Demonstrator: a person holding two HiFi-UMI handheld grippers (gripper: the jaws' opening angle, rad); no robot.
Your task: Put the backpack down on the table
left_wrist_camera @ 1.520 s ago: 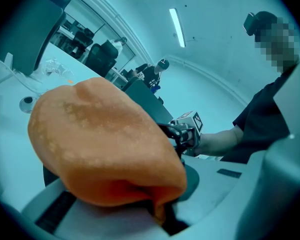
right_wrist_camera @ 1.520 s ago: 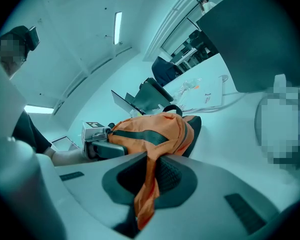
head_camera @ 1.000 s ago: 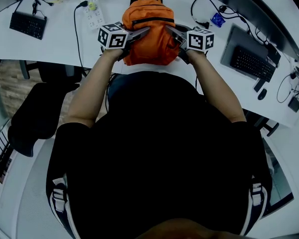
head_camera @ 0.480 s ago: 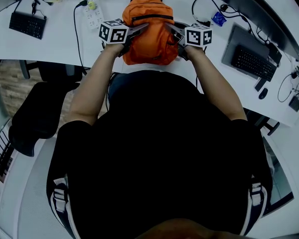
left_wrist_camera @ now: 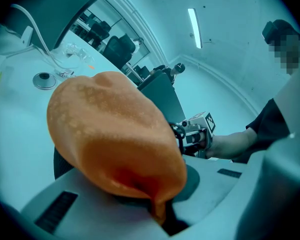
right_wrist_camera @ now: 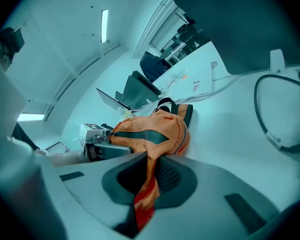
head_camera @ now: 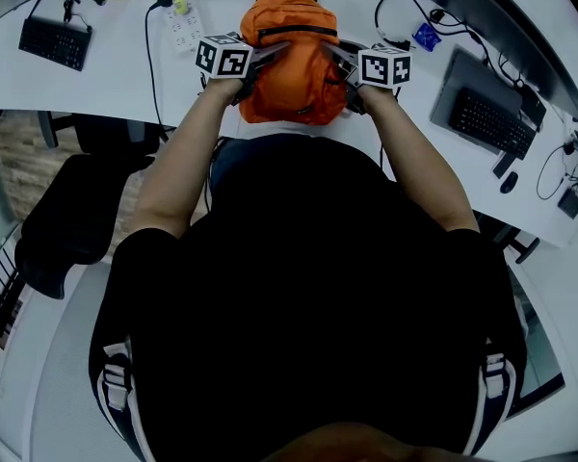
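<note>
An orange backpack (head_camera: pixel 291 58) with a dark zip and black top handle lies on the white table (head_camera: pixel 96 89), right in front of the person. My left gripper (head_camera: pixel 281 50) is shut on the fabric of its left side, and the orange cloth (left_wrist_camera: pixel 115 144) bulges up out of the pinched jaws. My right gripper (head_camera: pixel 329 54) is shut on a fold of fabric on its right side, where a strip of orange cloth (right_wrist_camera: pixel 149 184) runs down between the jaws. The backpack (right_wrist_camera: pixel 152 131) appears to rest on the tabletop.
A power strip (head_camera: pixel 180 19) and its cable lie left of the backpack. Keyboards sit at the far left (head_camera: pixel 54 44) and at the right (head_camera: pixel 489 123), beside a laptop and black cables (head_camera: pixel 397 17). A black office chair (head_camera: pixel 72 219) stands to the person's left.
Both grippers have carried the backpack a little farther onto the table and lower. The grips are unchanged.
</note>
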